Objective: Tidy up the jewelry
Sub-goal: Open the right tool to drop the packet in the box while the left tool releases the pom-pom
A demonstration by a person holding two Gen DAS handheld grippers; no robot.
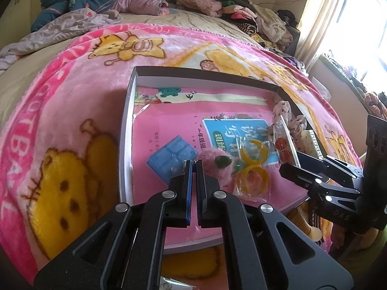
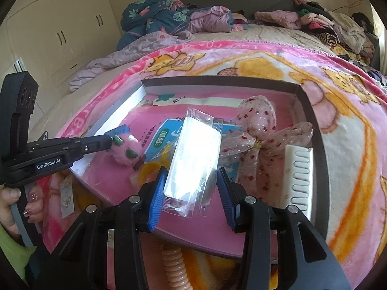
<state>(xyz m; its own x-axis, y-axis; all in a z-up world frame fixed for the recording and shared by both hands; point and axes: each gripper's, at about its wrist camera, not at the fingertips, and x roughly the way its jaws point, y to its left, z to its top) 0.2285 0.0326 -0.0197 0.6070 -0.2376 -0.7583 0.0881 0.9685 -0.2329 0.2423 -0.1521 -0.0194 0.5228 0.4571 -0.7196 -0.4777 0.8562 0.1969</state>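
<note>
Right tool (image 2: 192, 194) straddles clear packet (image 2: 193, 154), jaws part-open, grip uncertain; left tool (image 1: 193, 166) closed, empty. Next: place packet in box (image 2: 314, 125).

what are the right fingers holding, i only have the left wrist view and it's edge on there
Observer: A flat clear packet sits between the right fingers. Glare hides its contents.
Operator: what's just right of it
Observer: A white comb with a full row of slots lies along the right wall of the box.
Operator: are my left fingers touching anything
Observer: From the side, the shut left fingers meet the pink fluffy ornament at their tip. I cannot tell whether they pinch it.
</note>
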